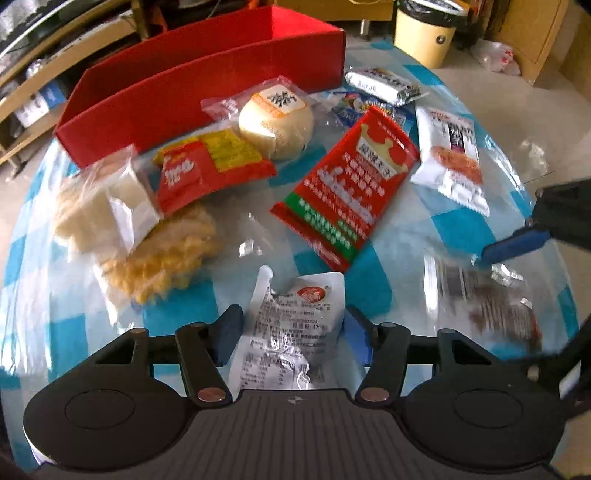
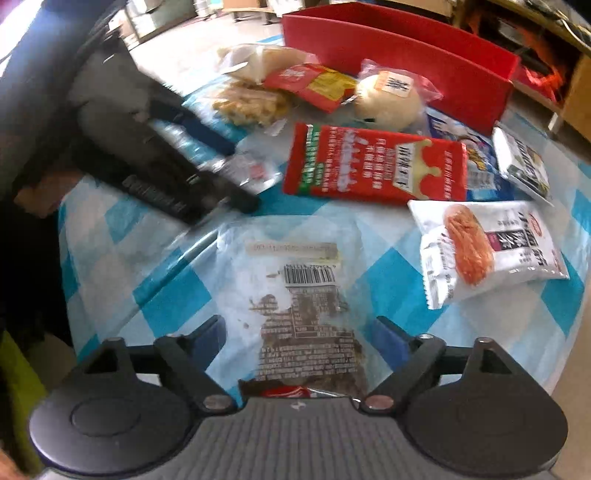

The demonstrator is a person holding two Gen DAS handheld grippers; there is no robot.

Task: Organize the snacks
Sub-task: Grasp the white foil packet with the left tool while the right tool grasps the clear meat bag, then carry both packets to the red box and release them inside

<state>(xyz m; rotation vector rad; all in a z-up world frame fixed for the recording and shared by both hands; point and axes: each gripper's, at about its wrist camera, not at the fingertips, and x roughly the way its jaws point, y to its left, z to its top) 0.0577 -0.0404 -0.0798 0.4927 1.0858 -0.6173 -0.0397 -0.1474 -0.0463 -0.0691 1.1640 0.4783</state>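
I have a crinkled silver packet lying between the fingers of my left gripper, at the near edge of the worktop. Those fingers are spread apart on either side of it; I cannot tell whether the pads touch the wrapper.

My right gripper sits over a clear packet with dark, crumbly contents and a barcode label. Its fingers are also apart, with the packet lying flat between them.

Further out, a large red packet with a gold crown lies near the middle of the worktop. To its right is a white packet with an orange picture. To its left, a clear bag of yellow crisps lies under a clear bag of pale wafers and a red-and-yellow packet. A round pale bun in clear wrap rests just beyond that, close to the long red box at the far side. A white bar-shaped packet and a blue packet lie near the box's right end.

The worktop has a blue-and-white checked cover. A cream bin stands on the floor beyond.
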